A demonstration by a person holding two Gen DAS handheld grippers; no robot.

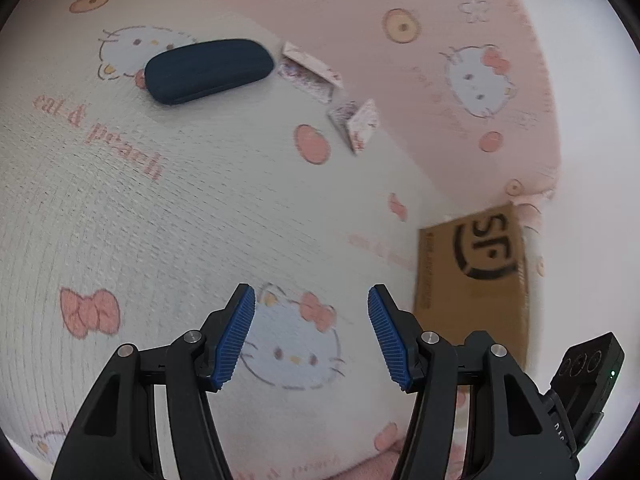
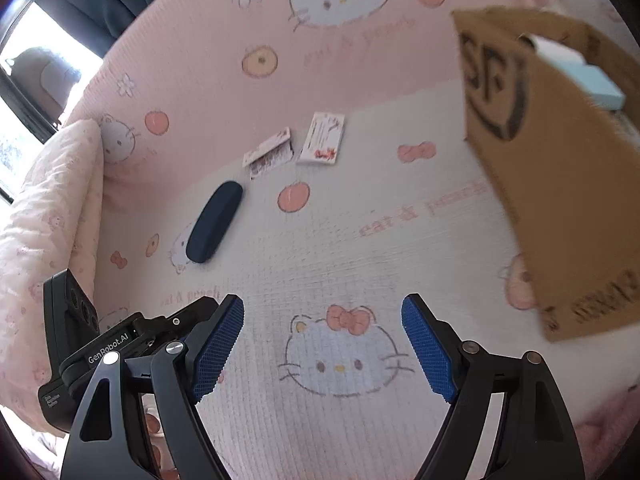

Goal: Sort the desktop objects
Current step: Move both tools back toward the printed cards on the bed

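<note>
Cardboard box (image 2: 560,168) at your two o'clock reads "SF"; your left gripper (image 1: 311,336) and right gripper (image 2: 323,350) gape wide, empty, over "cat & peach" bedding (image 2: 340,248).

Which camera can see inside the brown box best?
The right wrist view. It looks down over the cardboard box's open top, so a light blue thing inside shows. The left wrist view shows only the box's printed outside wall, nothing inside.

Light: I see soft, even daylight, brightest at the window (image 2: 24,92) in the right wrist view.
Shadows: faint.
Blur: the cardboard box (image 2: 560,184) smears.
Edges: my fisheye bends everything, corners dark.
</note>
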